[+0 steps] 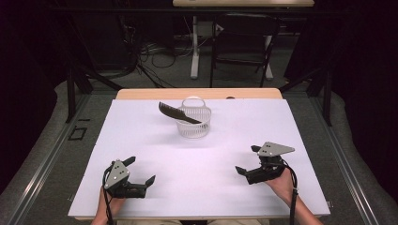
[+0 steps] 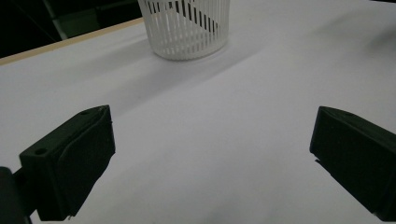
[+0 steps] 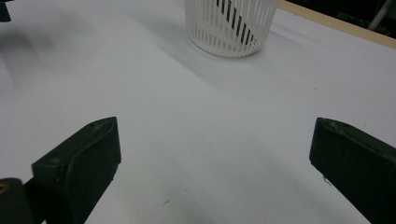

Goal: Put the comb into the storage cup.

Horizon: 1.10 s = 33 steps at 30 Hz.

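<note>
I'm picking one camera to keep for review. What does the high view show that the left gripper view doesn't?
The high view alone takes in both grippers, the left gripper and right gripper, each open and held low near the table's front edge, plus the whole dark comb leaning out over the basket's rim, and the chair beyond the table. The left gripper view alone gives a close look at its own two spread jaws with bare table between them. Both show the white slotted basket with the comb inside it.
</note>
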Each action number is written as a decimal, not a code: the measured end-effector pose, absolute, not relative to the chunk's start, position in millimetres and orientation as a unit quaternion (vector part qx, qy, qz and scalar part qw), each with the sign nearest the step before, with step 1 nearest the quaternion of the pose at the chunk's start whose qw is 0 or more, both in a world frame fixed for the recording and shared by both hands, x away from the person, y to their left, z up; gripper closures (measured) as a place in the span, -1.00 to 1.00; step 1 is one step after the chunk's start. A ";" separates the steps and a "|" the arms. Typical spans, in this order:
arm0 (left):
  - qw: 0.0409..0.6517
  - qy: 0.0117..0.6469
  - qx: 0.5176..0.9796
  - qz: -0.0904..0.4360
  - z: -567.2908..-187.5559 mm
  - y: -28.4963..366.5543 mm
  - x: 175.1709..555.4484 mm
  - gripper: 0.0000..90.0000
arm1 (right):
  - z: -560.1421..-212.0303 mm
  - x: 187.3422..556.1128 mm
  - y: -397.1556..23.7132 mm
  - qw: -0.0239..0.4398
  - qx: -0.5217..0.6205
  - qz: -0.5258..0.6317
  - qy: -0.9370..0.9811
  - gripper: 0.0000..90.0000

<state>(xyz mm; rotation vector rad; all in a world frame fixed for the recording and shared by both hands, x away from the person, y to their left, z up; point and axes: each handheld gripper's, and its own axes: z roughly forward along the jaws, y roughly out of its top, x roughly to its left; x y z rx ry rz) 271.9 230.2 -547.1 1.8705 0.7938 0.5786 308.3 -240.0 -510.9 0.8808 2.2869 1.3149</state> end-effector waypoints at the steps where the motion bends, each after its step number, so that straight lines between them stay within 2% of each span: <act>1: 0.492 0.327 0.771 0.238 -547.1 230.2 271.9 -1.00 | -511.8 307.1 -241.2 0.179 0.312 0.466 0.809 -0.96; 33: 0.489 0.329 0.772 0.240 -547.0 230.1 271.2 -1.00 | -526.4 270.6 -266.8 0.208 0.317 0.479 0.792 -1.00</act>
